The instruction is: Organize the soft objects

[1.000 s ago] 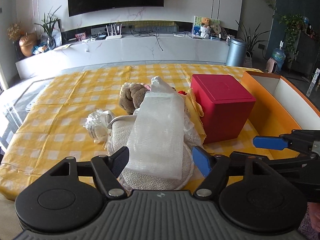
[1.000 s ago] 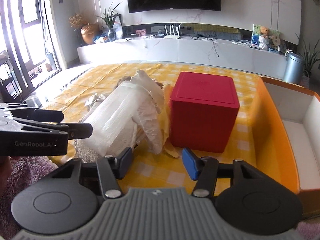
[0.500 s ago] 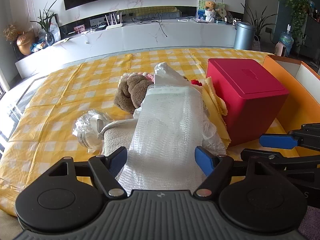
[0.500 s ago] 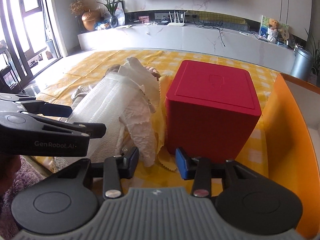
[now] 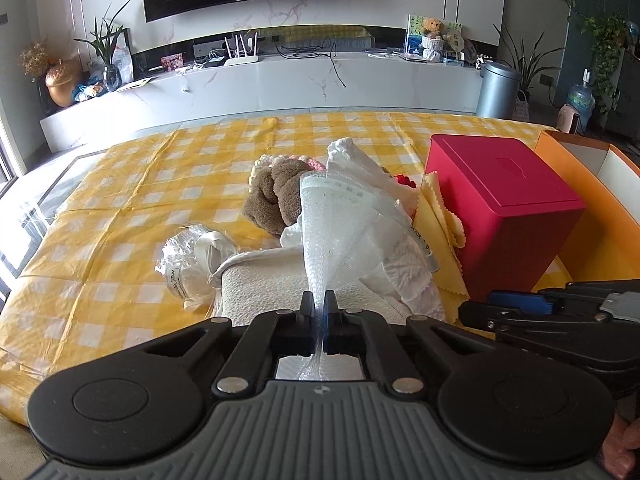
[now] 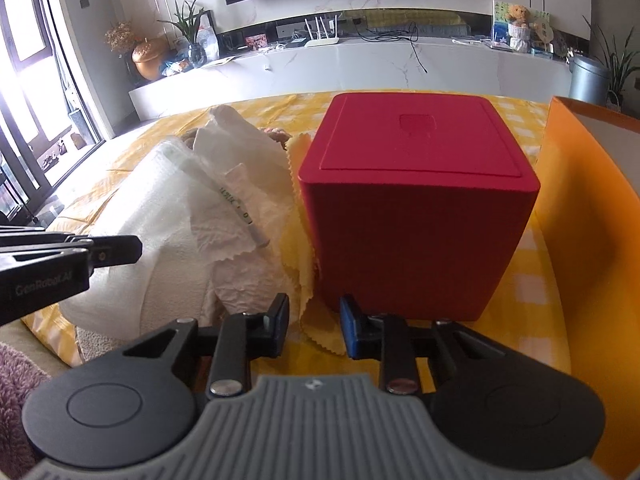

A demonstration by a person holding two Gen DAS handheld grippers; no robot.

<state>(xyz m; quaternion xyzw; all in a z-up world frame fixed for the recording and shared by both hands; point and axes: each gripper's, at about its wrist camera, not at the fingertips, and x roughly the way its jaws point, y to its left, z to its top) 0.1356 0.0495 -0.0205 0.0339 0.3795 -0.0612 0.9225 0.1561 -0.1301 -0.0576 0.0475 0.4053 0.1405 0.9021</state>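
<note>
On the yellow checked tablecloth (image 5: 132, 208) lies a heap of soft things, and the left gripper (image 5: 319, 307) has its fingers pinched together on the near end of a clear bubble-wrap bag (image 5: 336, 224). The bag is gathered to a thin strip between the pads and fans out wider toward the far side, over the pile. Under it sits a white woven cloth (image 5: 260, 284), with crumpled white paper (image 5: 404, 276) just to the right of it. A brown plush toy (image 5: 276, 200) lies behind the bag, and a small bundle in clear wrap (image 5: 188, 268) rests to the left of the cloth.

Right of the pile a yellow cloth with zigzag edges (image 6: 296, 248) leans against a red box (image 6: 416, 208), which stands upright with its lid on. Beyond the box stands an orange tray (image 6: 580, 208) with a white inside.

The right gripper (image 6: 314, 319) hangs low in front of the red box. Its fingers are narrowing, with the near edge of the yellow cloth lying between them; the pads do not press on it.
</note>
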